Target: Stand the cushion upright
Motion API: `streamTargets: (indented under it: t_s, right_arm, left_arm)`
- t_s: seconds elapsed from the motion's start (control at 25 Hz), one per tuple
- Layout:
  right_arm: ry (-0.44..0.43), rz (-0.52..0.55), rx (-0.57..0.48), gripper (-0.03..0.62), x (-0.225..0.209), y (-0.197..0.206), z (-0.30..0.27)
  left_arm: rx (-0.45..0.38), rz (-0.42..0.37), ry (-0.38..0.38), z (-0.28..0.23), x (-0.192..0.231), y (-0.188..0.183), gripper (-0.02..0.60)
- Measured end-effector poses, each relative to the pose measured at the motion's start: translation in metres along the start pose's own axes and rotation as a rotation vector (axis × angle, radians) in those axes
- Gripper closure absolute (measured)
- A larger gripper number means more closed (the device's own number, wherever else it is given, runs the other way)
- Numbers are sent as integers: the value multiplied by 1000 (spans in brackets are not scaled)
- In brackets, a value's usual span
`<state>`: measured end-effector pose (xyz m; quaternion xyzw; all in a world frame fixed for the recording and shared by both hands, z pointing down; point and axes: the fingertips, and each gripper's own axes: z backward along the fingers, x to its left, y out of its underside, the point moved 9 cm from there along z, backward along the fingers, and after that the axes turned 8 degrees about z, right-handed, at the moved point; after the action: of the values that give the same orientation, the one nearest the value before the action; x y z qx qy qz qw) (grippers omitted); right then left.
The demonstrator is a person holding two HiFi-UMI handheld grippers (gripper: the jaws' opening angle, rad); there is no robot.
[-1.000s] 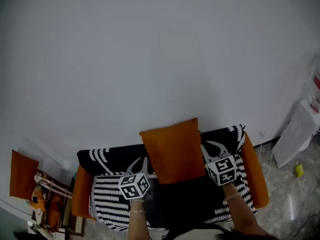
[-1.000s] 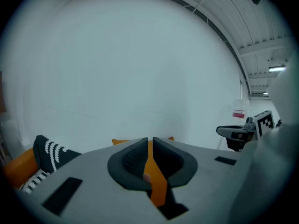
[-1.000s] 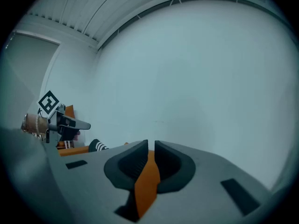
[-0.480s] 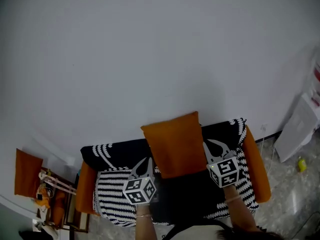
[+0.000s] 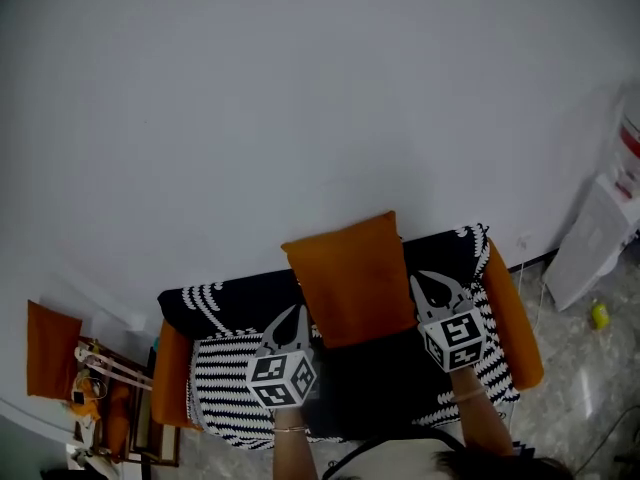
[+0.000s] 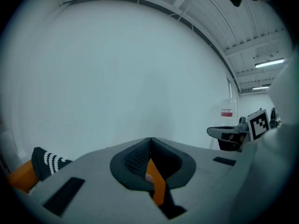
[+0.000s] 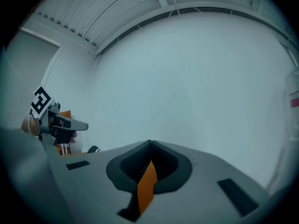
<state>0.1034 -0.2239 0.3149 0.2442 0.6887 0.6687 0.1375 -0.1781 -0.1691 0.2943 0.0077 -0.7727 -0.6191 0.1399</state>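
Head view: we see the cushion (image 5: 350, 278) standing on the sofa (image 5: 230, 303) against the wall (image 5: 300, 118), with the left gripper (image 5: 296, 311) and right gripper (image 5: 425, 283) just beside its lower edges. Left gripper view: jaws closed tip to tip, empty; only here a red sign (image 6: 226, 112) shows, its print unreadable. Right gripper view: jaws, just closing, meet with nothing between them.

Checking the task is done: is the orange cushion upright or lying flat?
Upright: the orange square fabric cushion stands on edge against the black-and-white patterned sofa back.
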Motion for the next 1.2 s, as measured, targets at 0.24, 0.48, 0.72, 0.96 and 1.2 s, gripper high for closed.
streamTargets:
  t_s: [0.24, 0.48, 0.72, 0.96, 1.2]
  right_arm:
    - [7, 19, -8, 585, 32, -13, 17]
    - [16, 36, -21, 585, 69, -21, 37]
    - [27, 57, -22, 585, 97, -32, 60]
    - [44, 66, -23, 586, 122, -38, 78]
    - [60, 74, -15, 586, 139, -42, 91]
  left_arm:
    - [-21, -29, 22, 30, 6, -5, 561]
    - [-45, -30, 54, 67, 15, -3, 561]
    - [-60, -40, 78, 99, 21, -4, 561]
    - [-65, -39, 102, 126, 25, 0, 561]
    - [-64, -30, 121, 143, 30, 3, 561]
